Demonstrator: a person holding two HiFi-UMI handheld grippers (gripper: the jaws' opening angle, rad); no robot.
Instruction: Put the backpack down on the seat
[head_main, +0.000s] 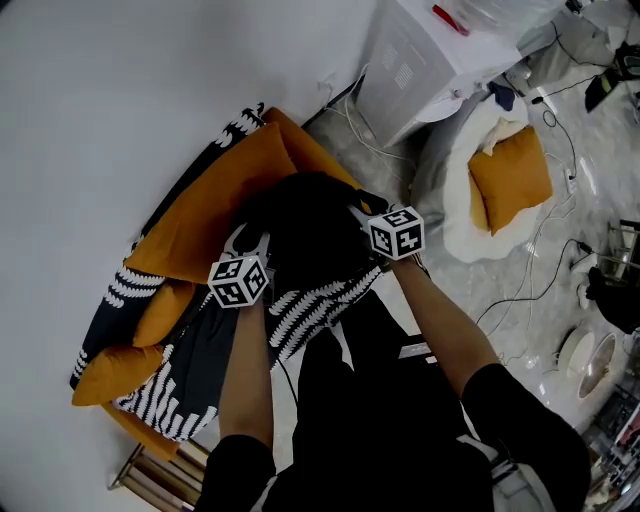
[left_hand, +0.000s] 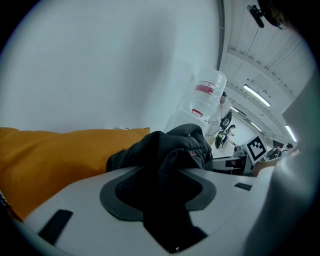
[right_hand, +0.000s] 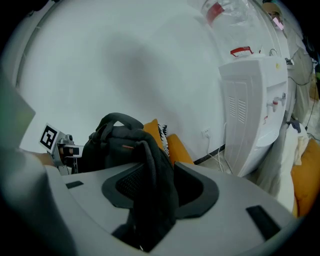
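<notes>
Black backpack (head_main: 310, 225) down on the seat (head_main: 165, 470), leaning back against the big orange cushion (head_main: 215, 215) by the white wall (head_main: 100, 90). Under and beside it, a black-and-white patterned throw (head_main: 310, 305) and a smaller orange cushion (head_main: 110, 385) at the near end.

Left gripper (head_main: 243, 245) at the pack's left side, right gripper (head_main: 362, 212) at its right side, both marker cubes facing up.

In the left gripper view, jaws apart with a black strap (left_hand: 167, 200) lying in the gap. Seemingly loose rather than pinched, though dark fabric fills much of the opening there. Behind it, the bulk of the pack against the orange cushion.

In the right gripper view, jaws likewise wide apart, a shoulder strap (right_hand: 150, 190) draped slackly down between them. Beyond, the pack's top handle (right_hand: 117, 120) standing upright.

On the floor to the right: a white water dispenser (head_main: 420, 60), a round white bed (head_main: 460, 215) holding an orange pillow (head_main: 510, 175), and loose cables (head_main: 530, 280).
</notes>
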